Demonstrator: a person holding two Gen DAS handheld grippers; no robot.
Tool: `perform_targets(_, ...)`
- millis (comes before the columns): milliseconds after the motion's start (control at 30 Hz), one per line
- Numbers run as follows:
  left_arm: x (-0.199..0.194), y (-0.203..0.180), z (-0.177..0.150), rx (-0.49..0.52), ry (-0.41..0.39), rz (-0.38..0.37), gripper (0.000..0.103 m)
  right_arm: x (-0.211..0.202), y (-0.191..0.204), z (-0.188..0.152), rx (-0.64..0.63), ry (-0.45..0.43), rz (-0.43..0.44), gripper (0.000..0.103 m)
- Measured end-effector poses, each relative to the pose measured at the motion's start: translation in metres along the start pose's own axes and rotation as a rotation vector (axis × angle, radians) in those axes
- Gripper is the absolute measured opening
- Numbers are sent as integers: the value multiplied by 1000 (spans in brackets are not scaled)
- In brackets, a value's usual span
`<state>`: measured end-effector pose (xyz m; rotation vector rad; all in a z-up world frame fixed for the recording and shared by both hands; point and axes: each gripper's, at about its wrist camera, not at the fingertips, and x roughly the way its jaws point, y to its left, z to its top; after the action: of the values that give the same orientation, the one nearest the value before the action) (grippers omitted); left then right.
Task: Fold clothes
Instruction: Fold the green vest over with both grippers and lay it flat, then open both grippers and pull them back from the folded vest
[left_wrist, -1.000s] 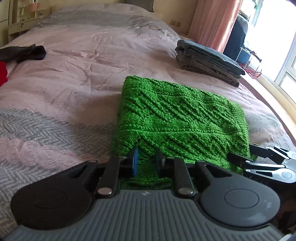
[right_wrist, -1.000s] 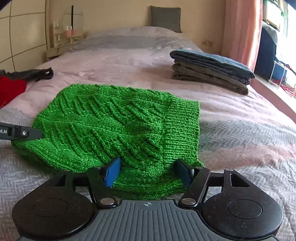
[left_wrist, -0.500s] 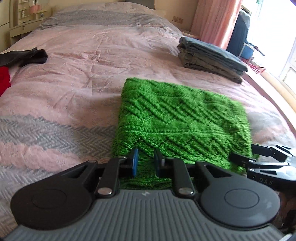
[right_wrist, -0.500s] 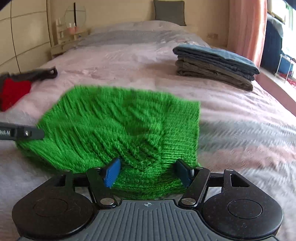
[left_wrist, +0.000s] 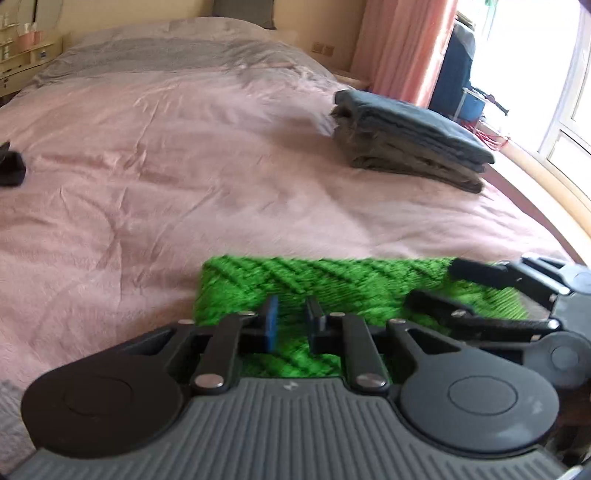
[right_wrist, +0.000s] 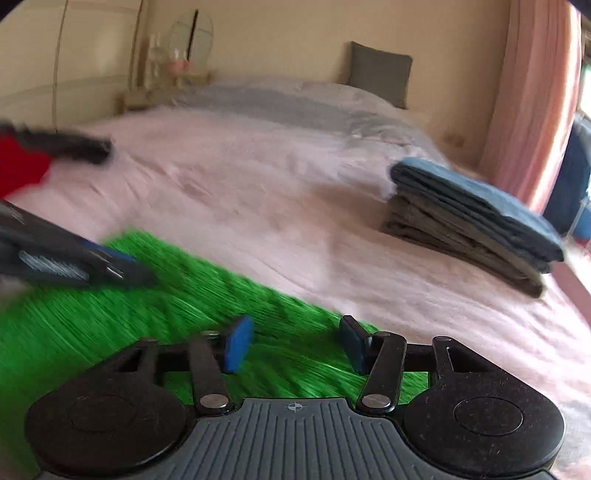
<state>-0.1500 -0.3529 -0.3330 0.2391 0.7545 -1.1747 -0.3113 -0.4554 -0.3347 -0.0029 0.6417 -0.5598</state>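
While green knit sweater lies part-folded on bed | left tool narrow, pinching it | right tool wide | folded stack done.

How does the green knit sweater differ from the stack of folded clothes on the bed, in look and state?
The green knit sweater is one bright, chunky patterned knit; the stack of folded clothes is several smooth blue-grey and grey-brown layers. The sweater sits at both grippers, with the left gripper closed narrowly on it; the stack lies untouched, farther off toward the pink curtain. The sweater is motion-blurred, the stack less so. Both are over the pink bedspread.
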Motion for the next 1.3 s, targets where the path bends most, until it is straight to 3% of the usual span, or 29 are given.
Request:
perform_targets(67, -1, 15, -12, -56, -32, -6, 3, -1, -21, -16, 72, -9, 9, 51)
perform_targets(300, -32, 22, -13, -100, -63, -8, 3, -41, -59, -25, 245, 11, -85, 52)
perform_targets(467, -90, 1, -30, -71, -74, 41, 5, -110, -42, -29, 308, -33, 31, 52)
perform_targets(567, -113, -11, -56, -69, -51, 28, 11, -116, -23, -49, 298, 41, 64, 52)
perform_targets(733, -126, -21, -82, -70, -32, 96, 11, -126, -17, -65, 364, 101, 66, 52)
perform_targets(800, -140, -29, -80, -75, -41, 114, 16, -144, -16, -63, 394, 95, 70, 58)
perform_targets(833, -147, -33, -79, -77, -41, 126, 24, -151, -15, -65, 394, 94, 70, 69)
perform_targets(867, -153, -38, -80, -78, -36, 140, 29, -158, -14, -67, 395, 94, 72, 74)
perform_targets(1000, -175, -53, -94, -93, 10, 170, 31, -184, 1, -74, 407, 112, 92, 75)
perform_targets(1133, -192, -60, -111, -120, 64, 184, 40, -203, 16, -79, 422, 150, 88, 75)
perform_targets(1300, -216, -71, -121, -104, 79, 229, 47, -225, 26, -81, 426, 165, 73, 78)
